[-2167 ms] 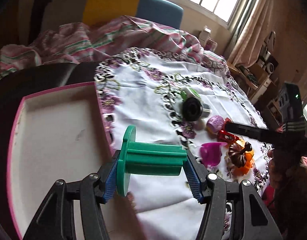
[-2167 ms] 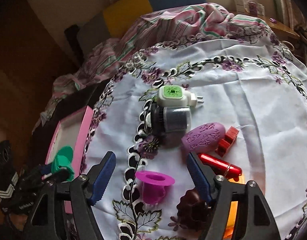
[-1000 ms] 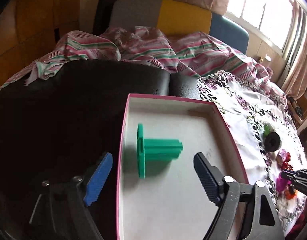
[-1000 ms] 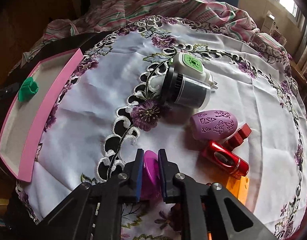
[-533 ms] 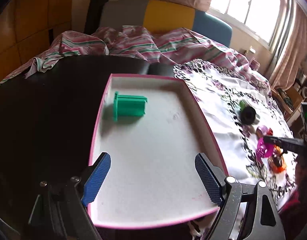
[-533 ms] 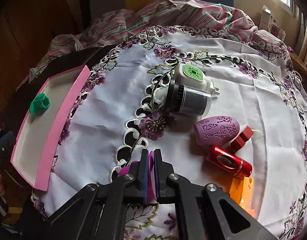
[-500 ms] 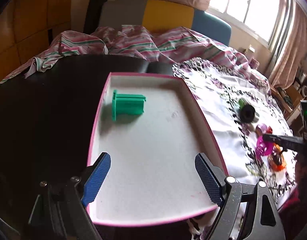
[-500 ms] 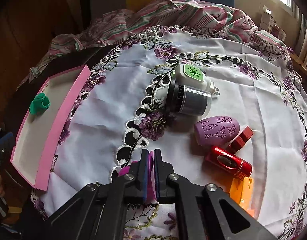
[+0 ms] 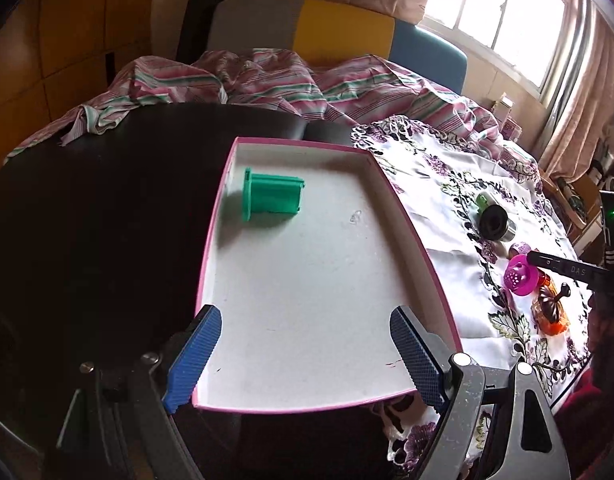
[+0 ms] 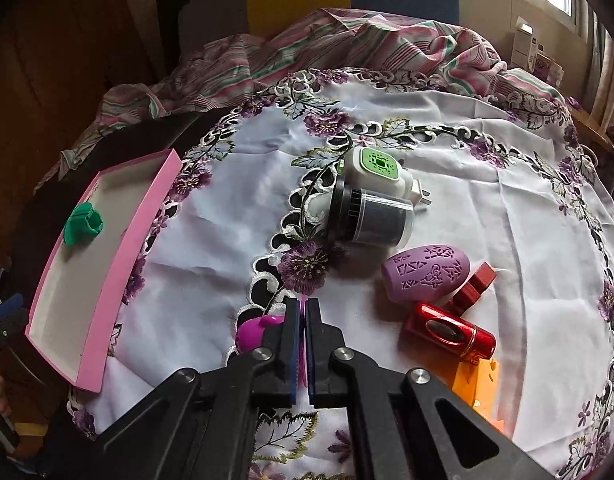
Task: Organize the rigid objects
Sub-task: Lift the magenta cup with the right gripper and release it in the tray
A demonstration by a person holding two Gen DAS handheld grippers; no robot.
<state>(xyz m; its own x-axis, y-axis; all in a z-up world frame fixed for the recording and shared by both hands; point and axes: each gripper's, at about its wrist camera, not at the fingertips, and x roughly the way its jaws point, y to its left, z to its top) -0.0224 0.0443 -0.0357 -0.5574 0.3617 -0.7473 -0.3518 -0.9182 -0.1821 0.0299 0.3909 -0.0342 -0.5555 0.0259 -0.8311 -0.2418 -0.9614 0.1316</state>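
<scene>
A green spool (image 9: 271,198) lies on its side at the far left of the pink-rimmed white tray (image 9: 411,216); it also shows in the right wrist view (image 10: 83,224), in the tray (image 10: 119,256). My left gripper (image 9: 303,356) is open and empty over the tray's near end. My right gripper (image 10: 302,312) is shut on the rim of a magenta cup (image 10: 255,332), held above the tablecloth; the cup (image 9: 521,279) also shows in the left wrist view.
On the flowered tablecloth (image 10: 487,184) lie a white and green plug-in device (image 10: 377,172), a black cylinder (image 10: 371,220), a purple egg (image 10: 425,272), a red lighter (image 10: 451,332) and an orange pumpkin figure (image 9: 551,312). Striped bedding (image 9: 267,76) lies behind.
My left gripper has let go of the green spool in the tray and drawn back. My right gripper has closed on the magenta cup and lifted it.
</scene>
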